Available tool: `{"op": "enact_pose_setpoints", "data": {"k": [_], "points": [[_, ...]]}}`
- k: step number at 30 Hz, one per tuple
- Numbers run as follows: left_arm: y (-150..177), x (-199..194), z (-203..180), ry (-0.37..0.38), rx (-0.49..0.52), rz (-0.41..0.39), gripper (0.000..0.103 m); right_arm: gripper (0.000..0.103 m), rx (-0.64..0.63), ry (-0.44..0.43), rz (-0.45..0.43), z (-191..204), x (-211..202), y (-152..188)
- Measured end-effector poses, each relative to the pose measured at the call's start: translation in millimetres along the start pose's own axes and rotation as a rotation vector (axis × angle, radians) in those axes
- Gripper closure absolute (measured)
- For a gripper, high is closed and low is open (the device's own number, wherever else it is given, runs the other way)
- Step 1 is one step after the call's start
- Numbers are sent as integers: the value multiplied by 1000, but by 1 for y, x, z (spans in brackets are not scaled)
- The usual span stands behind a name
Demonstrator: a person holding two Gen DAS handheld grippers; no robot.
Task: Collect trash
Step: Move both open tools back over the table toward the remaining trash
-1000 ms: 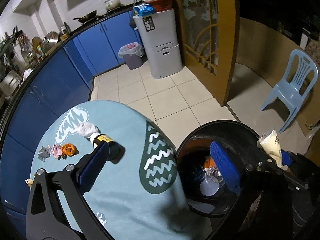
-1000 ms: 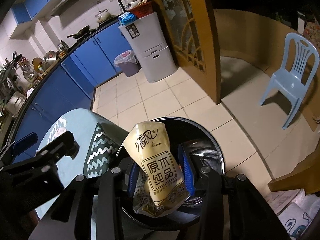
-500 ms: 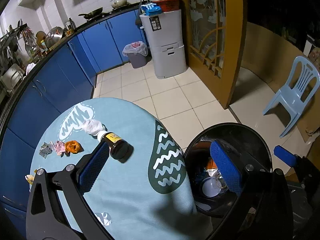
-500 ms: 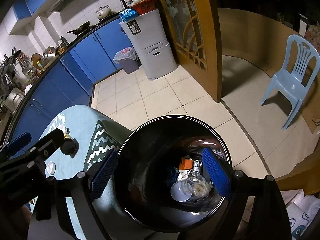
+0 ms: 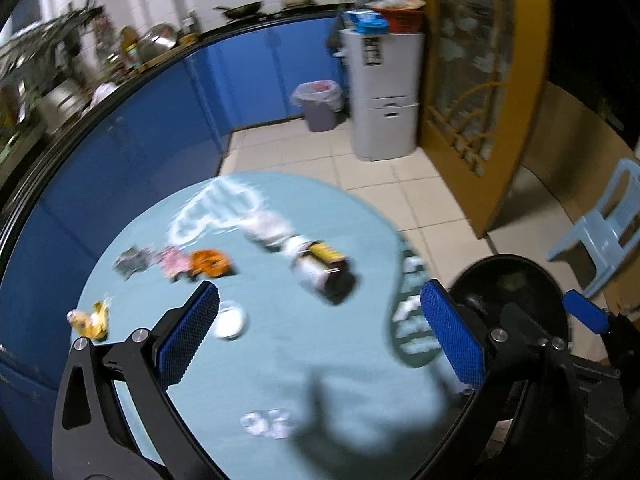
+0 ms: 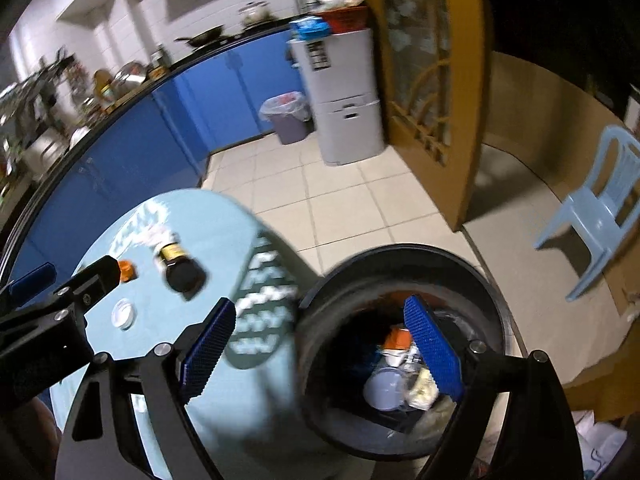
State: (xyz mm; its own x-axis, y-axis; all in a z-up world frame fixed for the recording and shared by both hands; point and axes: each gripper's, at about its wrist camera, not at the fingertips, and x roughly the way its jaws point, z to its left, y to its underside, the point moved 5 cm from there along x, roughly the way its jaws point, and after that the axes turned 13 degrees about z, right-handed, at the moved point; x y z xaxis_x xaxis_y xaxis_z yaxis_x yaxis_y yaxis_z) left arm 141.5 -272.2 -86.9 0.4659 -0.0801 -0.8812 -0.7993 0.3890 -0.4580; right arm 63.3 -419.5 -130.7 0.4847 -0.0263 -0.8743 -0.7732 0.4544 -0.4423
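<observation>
The tissue pack held a second ago has been released into the black bin [image 6: 404,344], where it lies among other rubbish; the right hand-held gripper [image 6: 320,344] is now spread wide and empty. The left hand-held gripper [image 5: 320,336], also open and empty, has been swung over the tabletop [image 5: 280,360], where the dark bottle [image 5: 324,276] and wrappers [image 5: 172,262] remain uncollected.

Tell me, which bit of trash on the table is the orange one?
The crumpled orange wrapper, lying between the pink scrap and the dark bottle; the other pieces are pink, grey, yellow or white.
</observation>
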Motion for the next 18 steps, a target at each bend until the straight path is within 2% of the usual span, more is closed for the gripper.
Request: {"op": "enact_pose_setpoints", "data": {"k": [9, 15, 18], "points": [[34, 19, 129, -114, -226, 43, 4, 19, -152, 3, 45, 91, 29, -4], [74, 30, 217, -207, -414, 88, 4, 19, -251, 0, 72, 143, 43, 2], [92, 39, 246, -224, -484, 127, 4, 19, -294, 0, 82, 167, 49, 5]]}}
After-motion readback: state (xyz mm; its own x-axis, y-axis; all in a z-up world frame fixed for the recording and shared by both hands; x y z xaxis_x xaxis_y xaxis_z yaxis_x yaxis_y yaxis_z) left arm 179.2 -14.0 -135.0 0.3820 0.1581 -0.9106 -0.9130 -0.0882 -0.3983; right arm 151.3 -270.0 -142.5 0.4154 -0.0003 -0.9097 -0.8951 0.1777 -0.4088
